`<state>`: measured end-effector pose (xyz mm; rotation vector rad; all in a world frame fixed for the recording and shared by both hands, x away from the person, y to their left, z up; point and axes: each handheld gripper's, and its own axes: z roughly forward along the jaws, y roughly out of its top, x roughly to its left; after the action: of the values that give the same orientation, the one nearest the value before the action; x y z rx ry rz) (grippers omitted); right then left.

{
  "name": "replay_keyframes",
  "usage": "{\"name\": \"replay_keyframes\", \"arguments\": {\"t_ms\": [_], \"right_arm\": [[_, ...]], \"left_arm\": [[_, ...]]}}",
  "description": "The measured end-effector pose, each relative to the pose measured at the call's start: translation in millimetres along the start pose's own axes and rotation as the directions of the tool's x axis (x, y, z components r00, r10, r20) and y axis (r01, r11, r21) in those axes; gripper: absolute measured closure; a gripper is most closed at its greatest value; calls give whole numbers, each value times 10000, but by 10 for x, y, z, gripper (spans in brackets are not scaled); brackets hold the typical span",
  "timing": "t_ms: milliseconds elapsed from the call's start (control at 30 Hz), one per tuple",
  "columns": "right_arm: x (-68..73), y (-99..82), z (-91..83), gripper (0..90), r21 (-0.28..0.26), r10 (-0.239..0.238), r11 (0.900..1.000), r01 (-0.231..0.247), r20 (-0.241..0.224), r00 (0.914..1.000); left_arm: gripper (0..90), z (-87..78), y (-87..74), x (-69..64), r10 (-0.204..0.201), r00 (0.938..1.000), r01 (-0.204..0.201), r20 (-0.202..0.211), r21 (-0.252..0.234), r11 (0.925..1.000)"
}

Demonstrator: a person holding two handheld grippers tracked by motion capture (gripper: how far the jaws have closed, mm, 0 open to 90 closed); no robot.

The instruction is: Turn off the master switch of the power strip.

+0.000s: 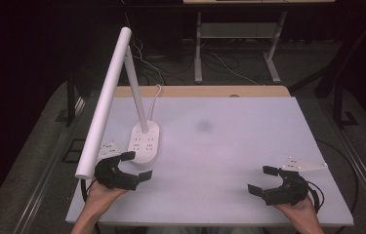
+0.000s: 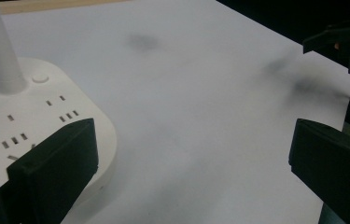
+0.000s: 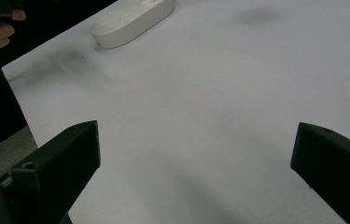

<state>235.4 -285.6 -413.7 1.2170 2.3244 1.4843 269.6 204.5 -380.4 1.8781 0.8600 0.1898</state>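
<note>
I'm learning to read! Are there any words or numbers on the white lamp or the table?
No words or numbers can be read anywhere.
The lamp base shows just socket slots, a round button and a small blue light, no letters.
The table is plain white.
The left gripper and right gripper carry no readable labels.

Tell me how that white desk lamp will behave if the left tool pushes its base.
The lamp probably slides rather than rolls: its oval base sits flat on the smooth table. The long head overhangs toward the left tool, so it may tip that way. Its cord could tug back.
</note>
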Motion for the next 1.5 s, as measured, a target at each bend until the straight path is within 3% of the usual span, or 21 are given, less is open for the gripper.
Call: {"name": "replay_keyframes", "arguments": {"t_ms": [833,1500], "right_arm": [[-28,-14,-22,6,52,96,9999,-96,23,10000],[-31,-23,-12,7,119,42,9999,-45,185,9998]], "left_arm": [[5,-32,213,279,-28,10000,29,-36,108,9999],[15,-35,364,616,-283,9980,297,-561,232,9993]]}}
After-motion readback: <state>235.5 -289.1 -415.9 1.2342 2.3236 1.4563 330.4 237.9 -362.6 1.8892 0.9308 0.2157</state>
